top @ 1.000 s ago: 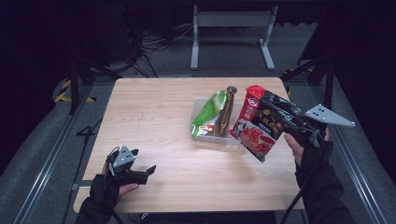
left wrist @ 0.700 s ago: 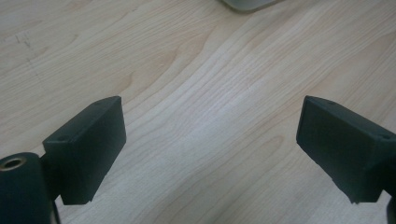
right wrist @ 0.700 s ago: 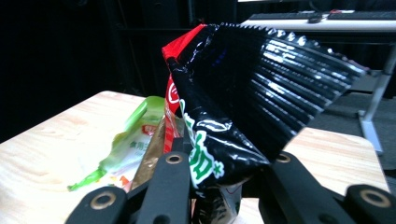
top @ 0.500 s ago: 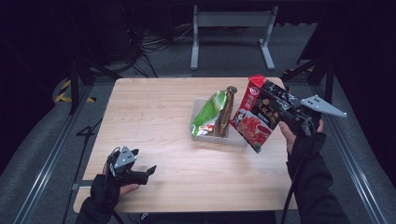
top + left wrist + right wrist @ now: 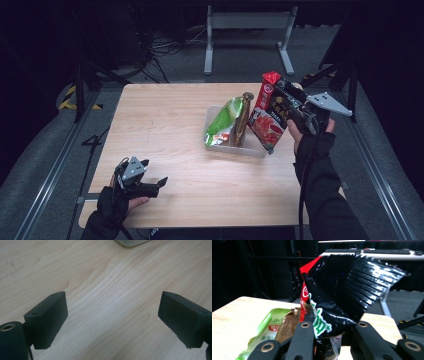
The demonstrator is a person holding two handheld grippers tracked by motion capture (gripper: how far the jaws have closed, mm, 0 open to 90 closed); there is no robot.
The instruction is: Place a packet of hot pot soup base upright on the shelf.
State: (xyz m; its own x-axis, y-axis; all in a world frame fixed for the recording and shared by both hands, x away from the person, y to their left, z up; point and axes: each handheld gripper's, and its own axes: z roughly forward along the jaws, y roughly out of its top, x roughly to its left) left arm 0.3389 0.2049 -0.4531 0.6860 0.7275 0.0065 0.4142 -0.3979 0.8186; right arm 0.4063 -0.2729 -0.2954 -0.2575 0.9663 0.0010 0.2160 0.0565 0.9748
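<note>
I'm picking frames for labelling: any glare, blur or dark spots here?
High view: sharp table, black surroundings. Left gripper view: the wood is crisp, the near jaws soft. Right gripper view: glare streaks on the black snack bag, dim background, green packet slightly blurred.

Table (image 5: pixel 165 125): pale wood, matt, fine grain. Red-black packet (image 5: pixel 270 112): glossy crinkled plastic film w/ ribbed seal. Green packet (image 5: pixel 222 122): shiny film. Tray (image 5: pixel 250 150): pale matt plastic. Left gripper (image 5: pixel 112 322) jaws: matt black plastic
</note>
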